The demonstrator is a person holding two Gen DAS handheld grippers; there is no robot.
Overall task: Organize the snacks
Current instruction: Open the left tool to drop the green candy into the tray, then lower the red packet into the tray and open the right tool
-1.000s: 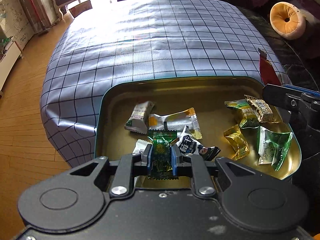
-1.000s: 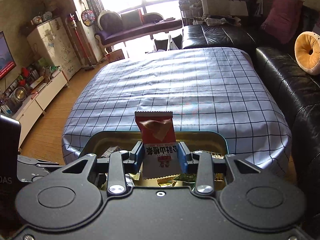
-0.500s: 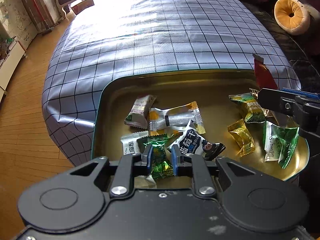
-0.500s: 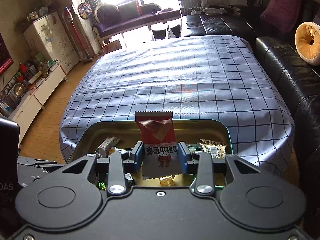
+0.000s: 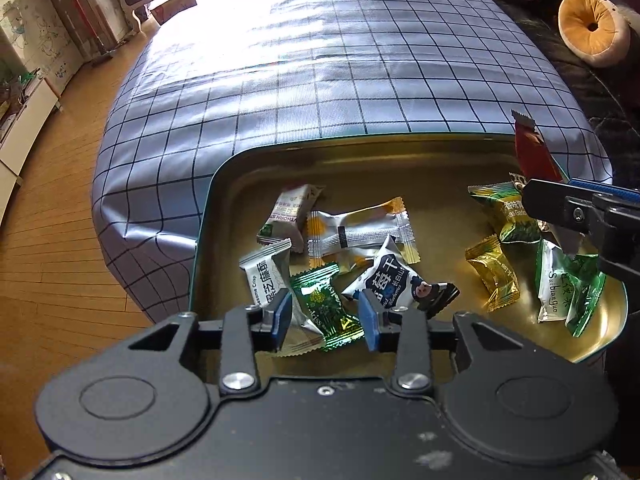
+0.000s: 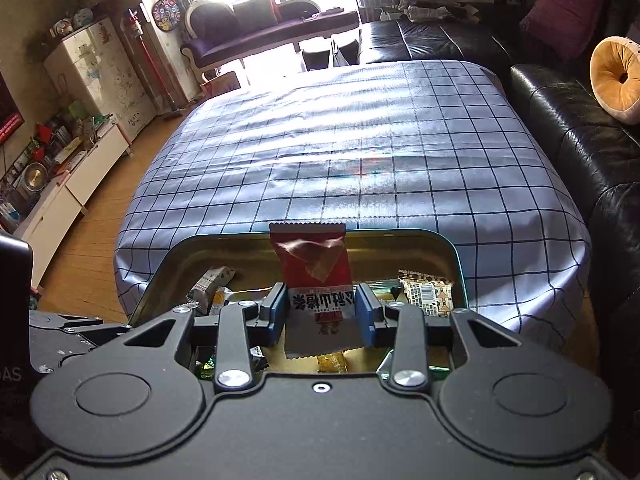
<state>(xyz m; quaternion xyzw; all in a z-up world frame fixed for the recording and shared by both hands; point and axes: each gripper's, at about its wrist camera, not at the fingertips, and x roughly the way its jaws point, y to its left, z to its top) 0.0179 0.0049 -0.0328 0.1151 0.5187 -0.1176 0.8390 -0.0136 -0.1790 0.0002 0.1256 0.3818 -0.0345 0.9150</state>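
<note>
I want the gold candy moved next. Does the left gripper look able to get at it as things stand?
Probably yes. The left gripper is open with its green candy dropped, and the gold candy lies uncovered in the tin, though the right gripper hovers close above.

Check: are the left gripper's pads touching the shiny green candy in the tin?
Apart. The left wrist view shows the left gripper just opened, gaps either side of the green candy.

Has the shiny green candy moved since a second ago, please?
Yes. The left gripper, whose jaws have just been opening, released the green candy; it dropped onto the tin floor beside the Sesame Crisp packet.
</note>
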